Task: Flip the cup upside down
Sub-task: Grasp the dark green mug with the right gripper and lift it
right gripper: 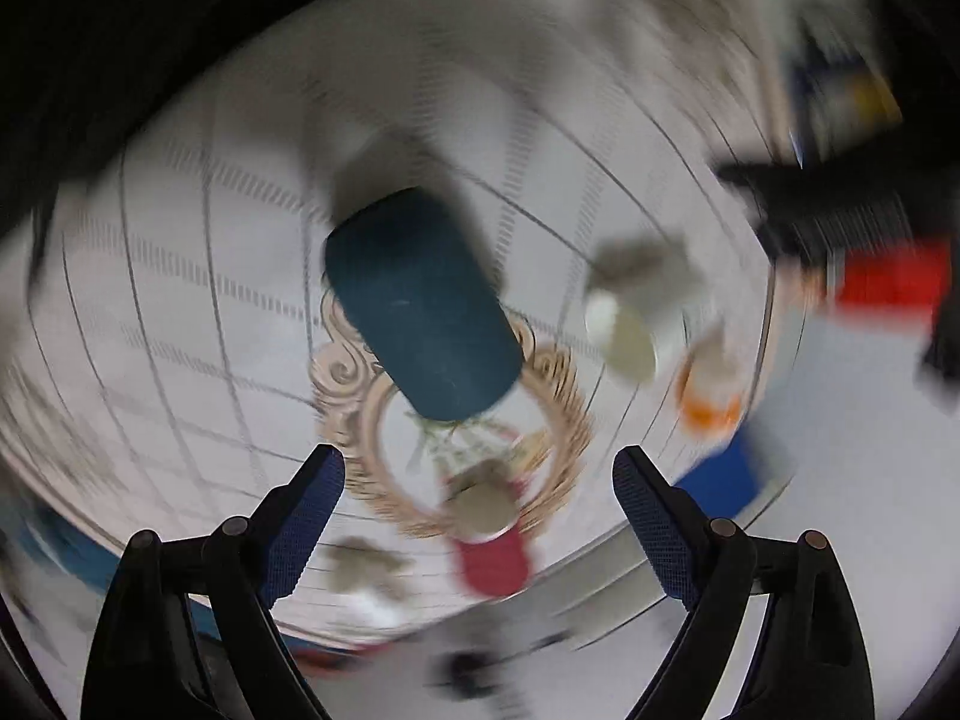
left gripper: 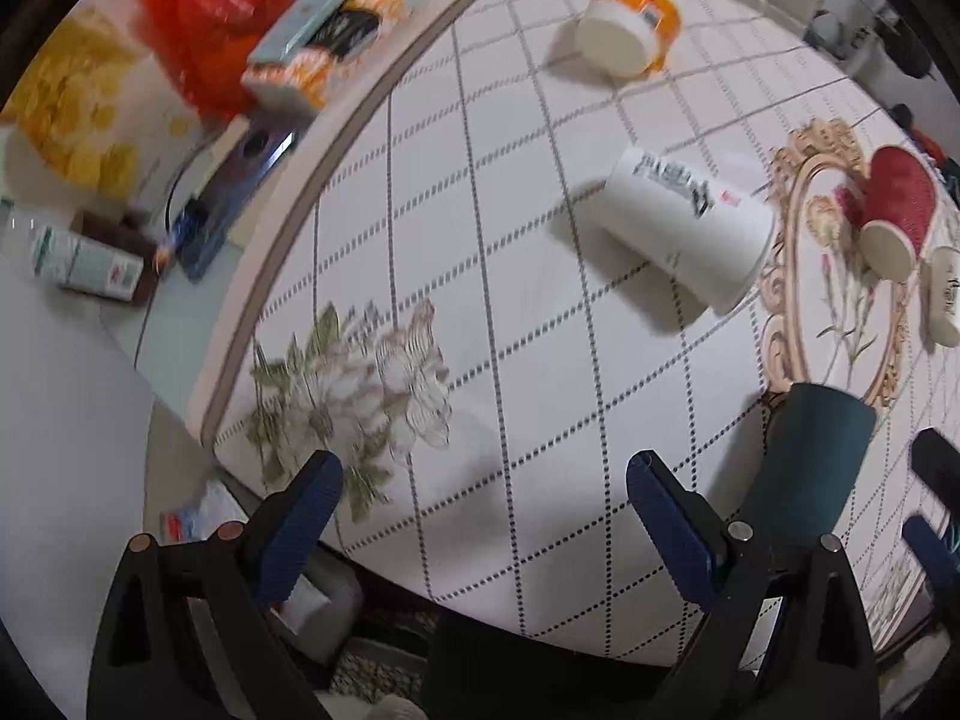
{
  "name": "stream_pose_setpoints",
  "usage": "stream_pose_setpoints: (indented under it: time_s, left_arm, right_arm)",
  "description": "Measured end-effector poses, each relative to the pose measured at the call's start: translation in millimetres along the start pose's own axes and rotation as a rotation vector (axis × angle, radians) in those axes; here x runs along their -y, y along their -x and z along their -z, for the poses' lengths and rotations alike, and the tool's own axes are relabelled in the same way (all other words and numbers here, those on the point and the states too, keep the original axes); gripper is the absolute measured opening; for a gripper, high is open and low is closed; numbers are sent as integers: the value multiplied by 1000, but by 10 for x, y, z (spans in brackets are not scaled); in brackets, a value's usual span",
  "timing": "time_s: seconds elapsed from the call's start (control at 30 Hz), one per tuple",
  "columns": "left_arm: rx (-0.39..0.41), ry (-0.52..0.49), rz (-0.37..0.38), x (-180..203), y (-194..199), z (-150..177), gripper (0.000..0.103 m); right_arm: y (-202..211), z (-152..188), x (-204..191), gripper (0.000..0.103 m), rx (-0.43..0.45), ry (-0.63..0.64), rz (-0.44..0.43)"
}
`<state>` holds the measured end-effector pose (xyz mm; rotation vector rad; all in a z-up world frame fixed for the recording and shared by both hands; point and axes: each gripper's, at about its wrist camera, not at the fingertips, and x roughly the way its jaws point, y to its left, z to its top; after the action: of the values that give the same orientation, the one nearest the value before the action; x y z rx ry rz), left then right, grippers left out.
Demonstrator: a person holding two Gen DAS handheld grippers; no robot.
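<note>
A dark teal cup [left gripper: 810, 456] stands bottom-up on the round table at the lower right of the left wrist view. In the blurred right wrist view it [right gripper: 423, 306] is ahead of my right gripper [right gripper: 480, 474], which is open, empty and apart from it. My left gripper [left gripper: 486, 480] is open and empty above the tablecloth [left gripper: 480, 240], to the left of the teal cup. A white cup [left gripper: 684, 228], an orange cup [left gripper: 630, 24] and a red cup [left gripper: 897, 210] rest on the table, mouths hidden.
A further white cup [left gripper: 945, 294] sits at the right edge. Beyond the table's rim [left gripper: 336, 138] lies a counter with a red bag [left gripper: 204, 6], boxes and a bottle [left gripper: 84, 261]. The right wrist view is heavily motion-blurred.
</note>
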<state>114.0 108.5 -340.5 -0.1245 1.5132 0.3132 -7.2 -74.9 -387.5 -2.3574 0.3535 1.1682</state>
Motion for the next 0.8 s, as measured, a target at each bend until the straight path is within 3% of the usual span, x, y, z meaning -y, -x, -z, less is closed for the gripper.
stream_pose_setpoints:
  time_s: [0.13,0.3,0.7,0.8]
  left_arm:
    - [-72,62,-4,13,-219,123,98]
    - [-126,101,-7,15,-406,246,98]
    - [-132,68,-27,150,-513,213,98]
    - [-133,65,-29,187,-495,171,97]
  right_arm:
    - [-273,-21,-319,93,56,294,129]
    - [-489,-54,-478,93,121,485,207]
    - [-663,-271,-550,92,208,563,219]
    - [-714,-304,-567,87,209,567,211]
